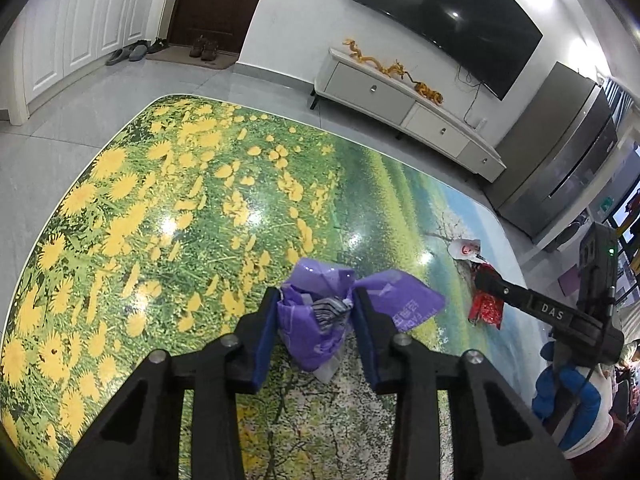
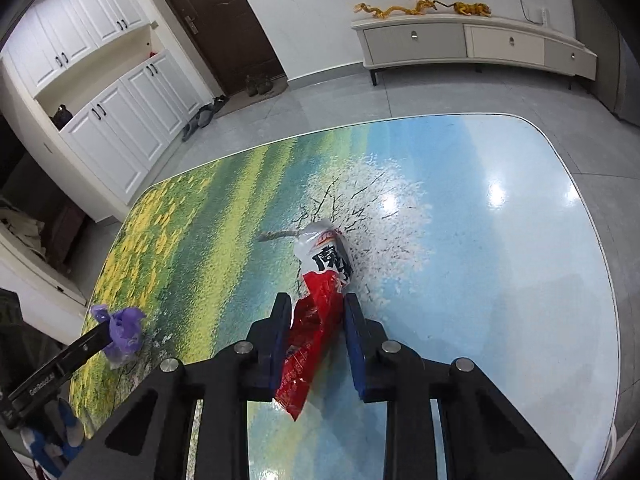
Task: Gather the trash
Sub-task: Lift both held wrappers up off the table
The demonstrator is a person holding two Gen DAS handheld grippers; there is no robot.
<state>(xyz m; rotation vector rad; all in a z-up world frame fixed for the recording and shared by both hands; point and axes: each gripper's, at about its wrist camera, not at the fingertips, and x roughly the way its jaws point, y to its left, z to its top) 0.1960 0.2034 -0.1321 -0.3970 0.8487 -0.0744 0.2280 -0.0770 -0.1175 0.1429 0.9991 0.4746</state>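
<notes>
A crumpled purple plastic bag (image 1: 316,320) lies on the flower-and-sky printed table (image 1: 160,200), and my left gripper (image 1: 316,300) is shut on it, both blue pads pressed into its sides. In the right wrist view the same bag (image 2: 124,328) sits near the table's left edge in the left gripper (image 2: 106,330). A red and white snack wrapper (image 2: 320,280) lies on the blue part of the table (image 2: 480,240). My right gripper (image 2: 316,304) is shut on its red lower half. From the left wrist, that wrapper (image 1: 486,308) shows under the right gripper (image 1: 482,280).
Blue-gloved hands (image 1: 560,392) (image 2: 60,436) hold the grippers. Beyond the table are grey floor tiles, a low white TV cabinet (image 1: 400,104) with yellow dragon figures, a wall TV (image 1: 440,12), a steel fridge (image 1: 568,152), a brown door (image 2: 216,20) with shoes, and white cupboards (image 2: 120,120).
</notes>
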